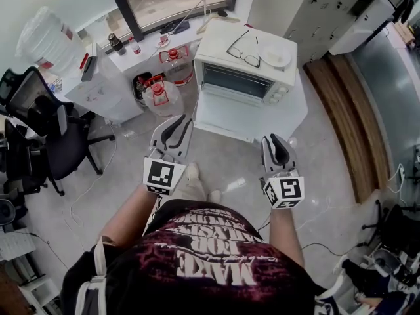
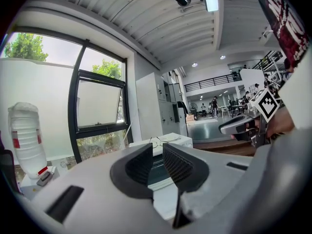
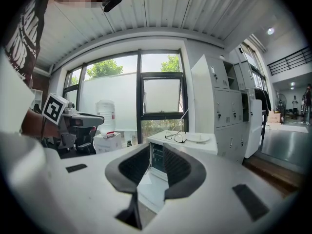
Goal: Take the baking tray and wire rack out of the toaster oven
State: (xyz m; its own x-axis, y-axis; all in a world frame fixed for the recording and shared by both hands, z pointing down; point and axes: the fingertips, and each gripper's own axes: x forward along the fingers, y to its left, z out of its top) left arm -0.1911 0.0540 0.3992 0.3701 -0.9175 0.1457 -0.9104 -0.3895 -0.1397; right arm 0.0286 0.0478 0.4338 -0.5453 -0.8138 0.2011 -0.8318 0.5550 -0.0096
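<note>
while toaster oven [image 1: 244, 71] sits well apart on table [image 1: 292, 118], left hand-held gripper [image 1: 178, 126] and right hand-held gripper [image 1: 277, 143] line up on its front, jaws narrowly parted, empty.

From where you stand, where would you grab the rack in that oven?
Probably its front edge, coming level from the front, over the lowered door: the oven opens only toward the person, and the rack seems to lie flat inside, so that edge alone is reachable.
</note>
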